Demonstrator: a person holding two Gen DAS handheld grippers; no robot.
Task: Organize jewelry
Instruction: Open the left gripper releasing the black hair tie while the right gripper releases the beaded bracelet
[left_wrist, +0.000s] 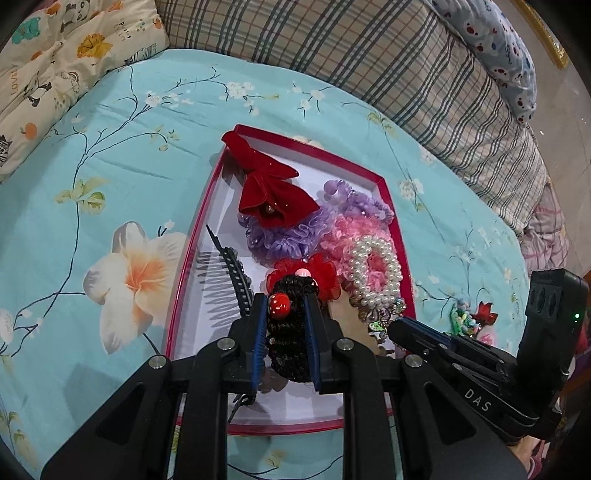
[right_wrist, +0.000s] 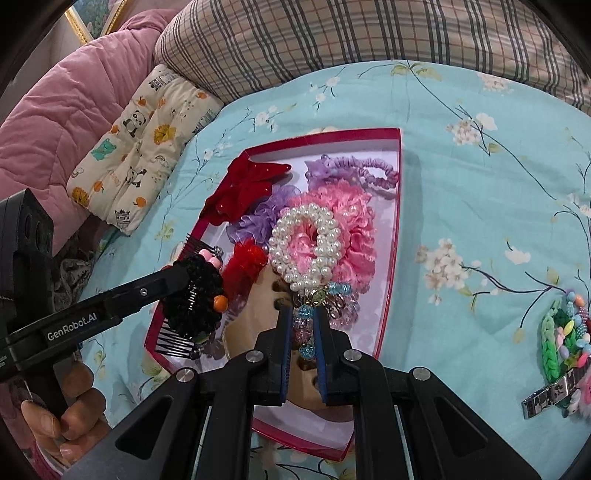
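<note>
A red-rimmed white box (left_wrist: 384, 192) (right_wrist: 398, 206) lies on the bed with hair pieces in it: a red velvet bow (left_wrist: 269, 192) (right_wrist: 243, 188), purple scrunchies (left_wrist: 280, 236) (right_wrist: 369, 171), a pink scrunchie (right_wrist: 351, 229), a pearl ring (left_wrist: 373, 273) (right_wrist: 306, 243), a red flower (left_wrist: 317, 273) and a black comb (left_wrist: 229, 273). My left gripper (left_wrist: 286, 306) (right_wrist: 184, 280) is shut on a black curly hair tie with a red bead (left_wrist: 279, 301) (right_wrist: 192, 299) over the box. My right gripper (right_wrist: 303, 314) (left_wrist: 395, 326) is shut on a beaded charm piece (right_wrist: 304, 325) below the pearl ring.
The bed has a turquoise floral sheet (left_wrist: 110, 166) (right_wrist: 480, 184). A cartoon pillow (left_wrist: 55, 66) (right_wrist: 144, 147), a plaid bolster (left_wrist: 406, 74) (right_wrist: 351, 37) and a pink quilt (right_wrist: 55, 110) lie behind. Loose colourful accessories (right_wrist: 565, 332) (left_wrist: 469, 314) lie right of the box.
</note>
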